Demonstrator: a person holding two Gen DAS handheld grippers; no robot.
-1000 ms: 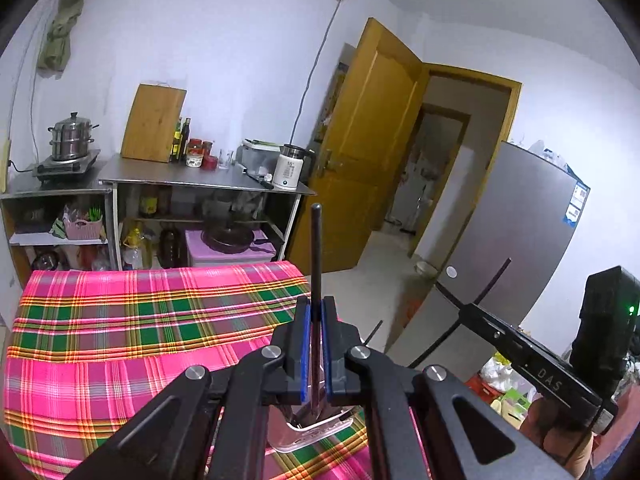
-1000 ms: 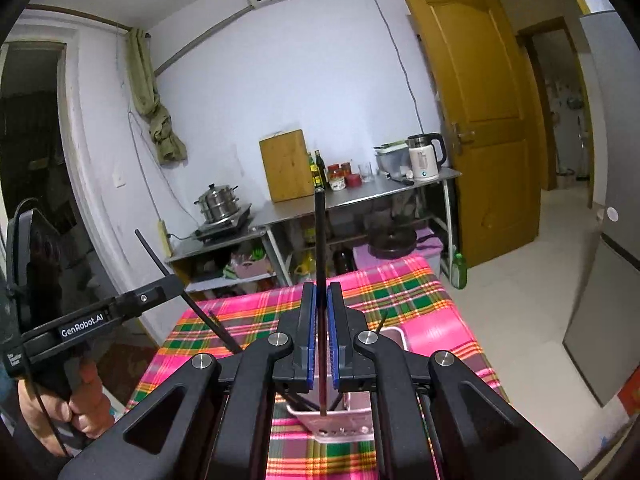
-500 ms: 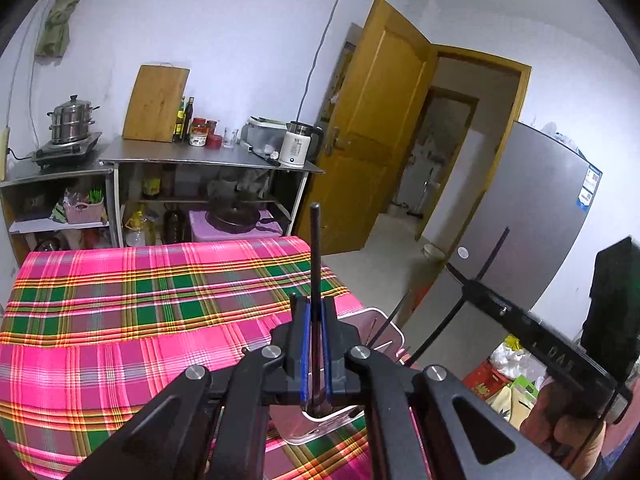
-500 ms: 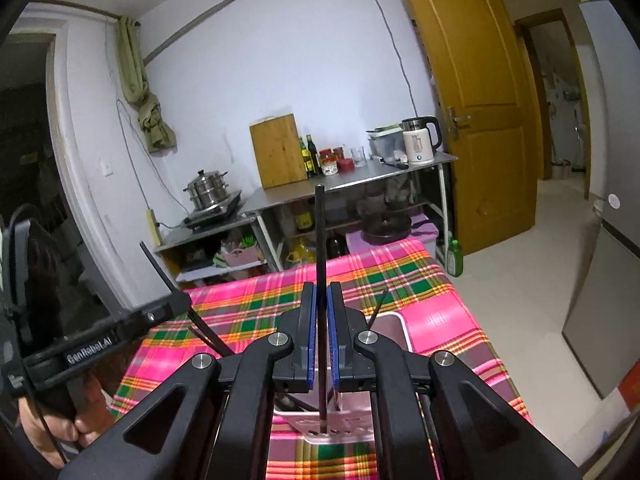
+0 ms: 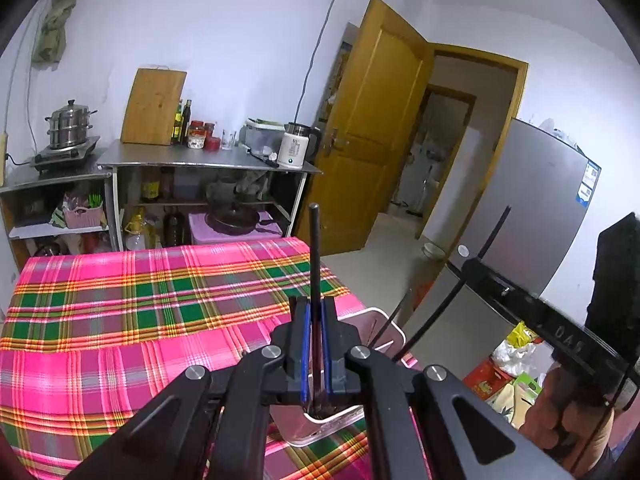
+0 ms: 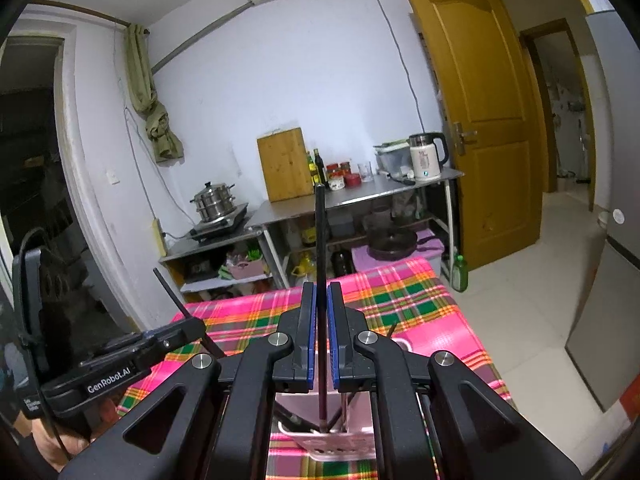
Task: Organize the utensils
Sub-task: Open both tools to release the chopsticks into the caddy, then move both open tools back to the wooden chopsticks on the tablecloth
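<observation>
The left gripper (image 5: pixel 314 354) is clenching a thin black chopstick (image 5: pixel 315 264) upright, its top pointing to twelve o'clock, so its lower end is dipping into the pale pink plastic utensil holder (image 5: pixel 320 426) on the pink plaid tablecloth (image 5: pixel 120 320). The right gripper (image 6: pixel 321 336) is likewise pinching a second black chopstick (image 6: pixel 321 240) vertically over that same holder (image 6: pixel 332 442), probably for a straight drop among the sticks already leaning inside.

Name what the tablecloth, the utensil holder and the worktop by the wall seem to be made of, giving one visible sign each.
Tablecloth: probably woven fabric; matte pink-and-green plaid, draping over the edge.
Utensil holder: likely plastic; pale pink, smooth, moulded rim with holes.
Worktop: apparently stainless steel; grey, dull sheen, thin metal legs.
</observation>
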